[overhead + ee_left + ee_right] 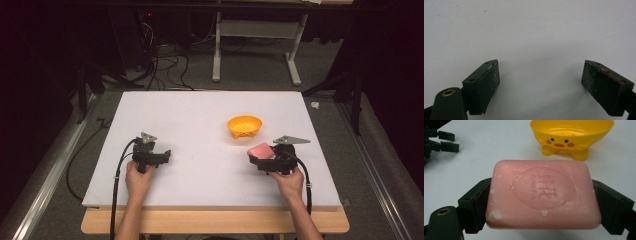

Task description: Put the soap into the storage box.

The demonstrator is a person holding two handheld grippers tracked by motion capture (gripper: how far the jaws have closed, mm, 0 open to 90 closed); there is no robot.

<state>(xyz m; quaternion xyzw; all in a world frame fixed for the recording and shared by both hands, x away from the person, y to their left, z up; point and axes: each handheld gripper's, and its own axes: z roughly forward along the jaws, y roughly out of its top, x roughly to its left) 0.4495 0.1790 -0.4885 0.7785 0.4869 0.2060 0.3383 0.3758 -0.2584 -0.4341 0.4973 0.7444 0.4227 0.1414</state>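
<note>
The right gripper [541,202] clamps the pink soap bar [542,195] across its long axis near the tabletop's right edge; the duck-faced yellow soap dish [244,126] sits just beyond, toward centre, while the left gripper [540,85] gapes empty

**Occluded, cropped and unresolved details**

In the right gripper view, the pink rectangular soap bar [543,195] covers the inner pad faces of the right gripper [543,205]. The yellow plastic duck-faced bowl [572,135] is cropped by the top edge, so its far rim is lost. The left gripper [439,142] is cut off at the left edge. In the high view, the soap bar's embossed lettering is too small to read, and the room beyond the white foam table board [200,115] is too dark to resolve.
</note>
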